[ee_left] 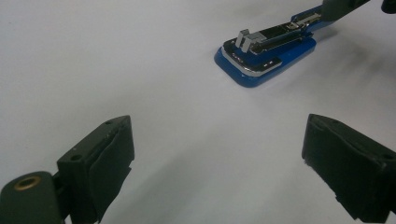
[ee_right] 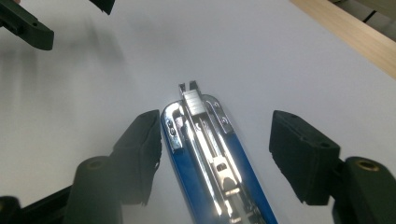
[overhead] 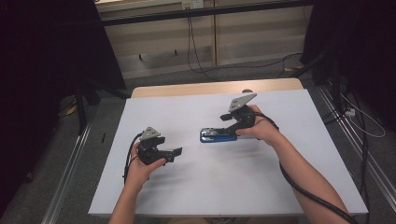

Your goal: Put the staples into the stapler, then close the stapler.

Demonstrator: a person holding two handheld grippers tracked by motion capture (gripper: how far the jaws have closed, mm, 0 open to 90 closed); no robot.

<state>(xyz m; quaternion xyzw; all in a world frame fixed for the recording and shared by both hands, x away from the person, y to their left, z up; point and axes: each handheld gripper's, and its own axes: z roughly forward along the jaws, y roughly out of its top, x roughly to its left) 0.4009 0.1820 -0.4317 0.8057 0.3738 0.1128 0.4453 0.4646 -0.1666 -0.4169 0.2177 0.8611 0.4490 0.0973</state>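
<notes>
Now | one stapler (overhead: 217, 136) | two hand-held grippers: left (overhead: 176, 153) apart, right (ee_right: 215, 154) apart astride stapler

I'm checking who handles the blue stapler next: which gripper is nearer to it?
Right. The right gripper straddles the blue stapler, its fingers open on either side. The left gripper sits apart over bare table, pointing toward it.

White table cover (overhead: 210, 186) over a wooden tabletop (overhead: 187, 88) (black cables (overhead: 196, 56) behind).
</notes>
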